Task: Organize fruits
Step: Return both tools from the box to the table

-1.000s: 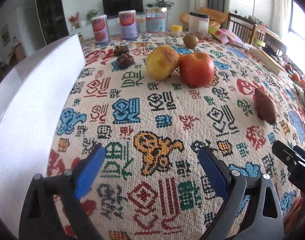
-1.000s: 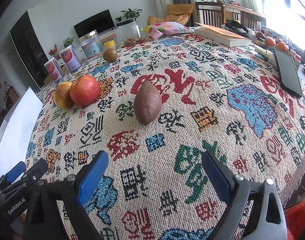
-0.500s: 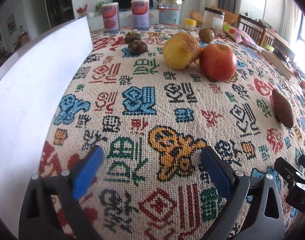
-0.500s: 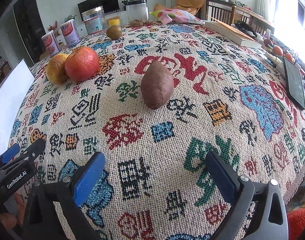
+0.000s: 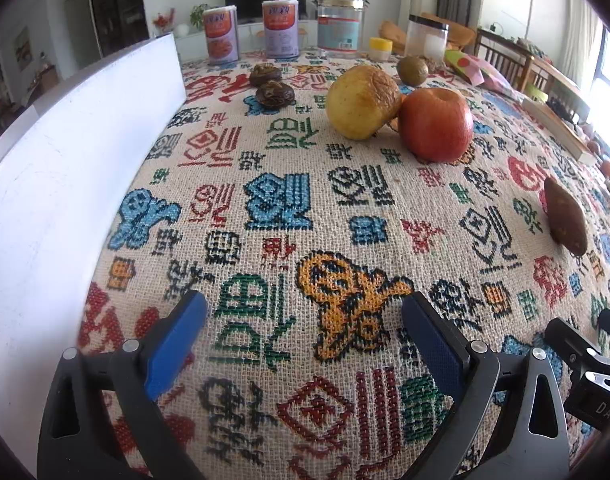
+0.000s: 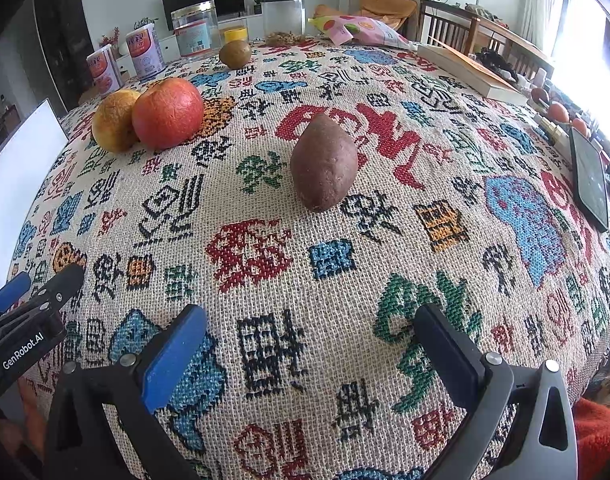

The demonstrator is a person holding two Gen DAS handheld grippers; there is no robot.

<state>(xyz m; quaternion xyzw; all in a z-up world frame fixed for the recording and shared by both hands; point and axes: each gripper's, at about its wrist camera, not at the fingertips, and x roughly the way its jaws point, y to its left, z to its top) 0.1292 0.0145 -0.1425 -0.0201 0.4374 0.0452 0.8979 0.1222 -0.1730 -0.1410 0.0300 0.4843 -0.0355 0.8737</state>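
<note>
A yellow wrinkled apple (image 5: 363,102) and a red apple (image 5: 436,124) touch each other on the patterned tablecloth, ahead of my left gripper (image 5: 303,326). A kiwi (image 5: 412,70) lies behind them and two dark brown fruits (image 5: 273,94) lie to their left. A sweet potato (image 6: 324,162) lies ahead of my right gripper (image 6: 311,338); it also shows at the right in the left wrist view (image 5: 565,216). Both apples show in the right wrist view (image 6: 167,114). Both grippers are open and empty, low over the cloth.
A white tray wall (image 5: 65,152) runs along the table's left side. Tins (image 5: 221,38) and jars (image 5: 339,28) stand at the far edge. A book (image 6: 471,70), a snack bag (image 6: 357,30) and a phone (image 6: 591,178) lie on the right.
Both grippers have moved forward over the cloth, so the apples and the sweet potato look closer. Both stay open and empty.
</note>
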